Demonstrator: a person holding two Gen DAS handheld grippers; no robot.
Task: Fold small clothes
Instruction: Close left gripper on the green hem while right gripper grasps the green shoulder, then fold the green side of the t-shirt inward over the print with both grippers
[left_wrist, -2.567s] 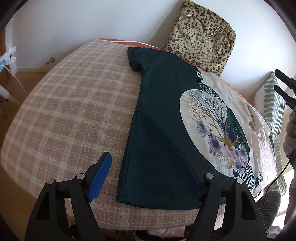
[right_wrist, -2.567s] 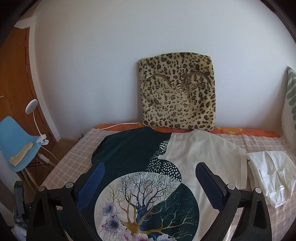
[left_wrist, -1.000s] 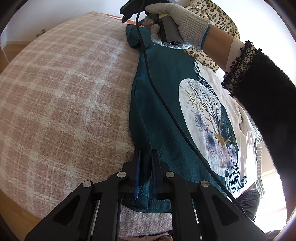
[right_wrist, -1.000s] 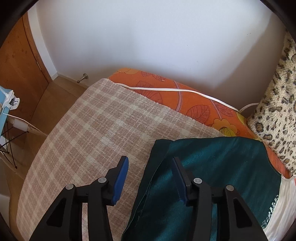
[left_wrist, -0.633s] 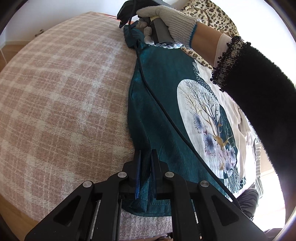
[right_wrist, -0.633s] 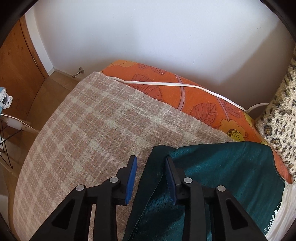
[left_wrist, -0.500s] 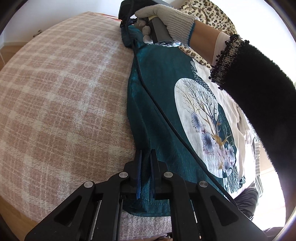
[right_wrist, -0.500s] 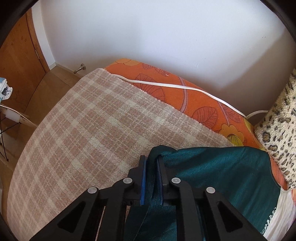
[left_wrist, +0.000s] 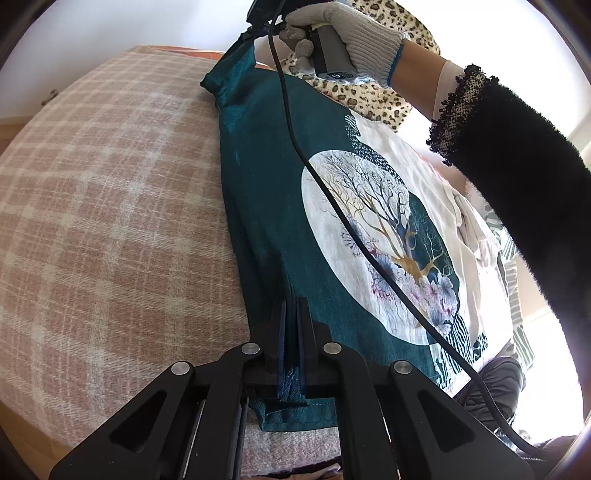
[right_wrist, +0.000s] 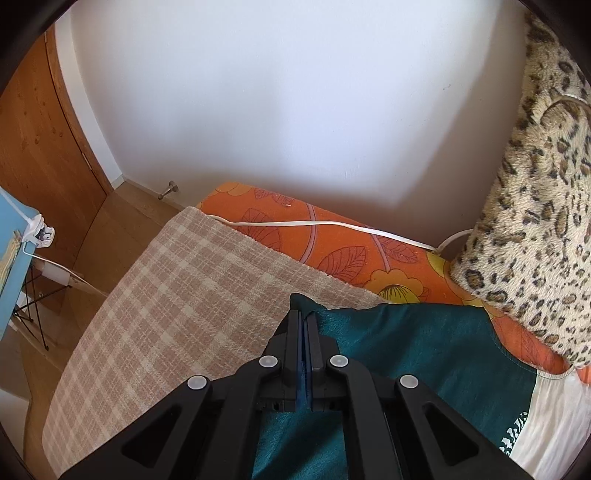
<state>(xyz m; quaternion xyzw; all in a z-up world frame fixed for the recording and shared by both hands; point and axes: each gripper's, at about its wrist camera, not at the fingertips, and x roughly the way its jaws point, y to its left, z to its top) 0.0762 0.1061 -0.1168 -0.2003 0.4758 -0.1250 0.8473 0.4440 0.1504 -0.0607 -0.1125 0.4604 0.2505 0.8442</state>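
On a plaid-blanketed bed (left_wrist: 110, 206), a teal printed T-shirt (left_wrist: 266, 206) lies flat; left gripper (left_wrist: 292, 314) pinches its hem, right gripper (right_wrist: 303, 328) its sleeve, jaws clamped; light, limp fabric, best held by the edges.

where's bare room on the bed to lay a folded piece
The plaid blanket is bare between the teal shirt and the bed's floor-side edge. The far side is crowded: leopard cushion, white garment, striped pillow.

Black two-finger left gripper (left_wrist: 291, 314) with silver screws and blue pads; right hand (left_wrist: 343, 29) in grey knit glove, blue-trimmed cuff, black fuzzy sleeve (left_wrist: 517, 155), black cable (left_wrist: 332, 192).
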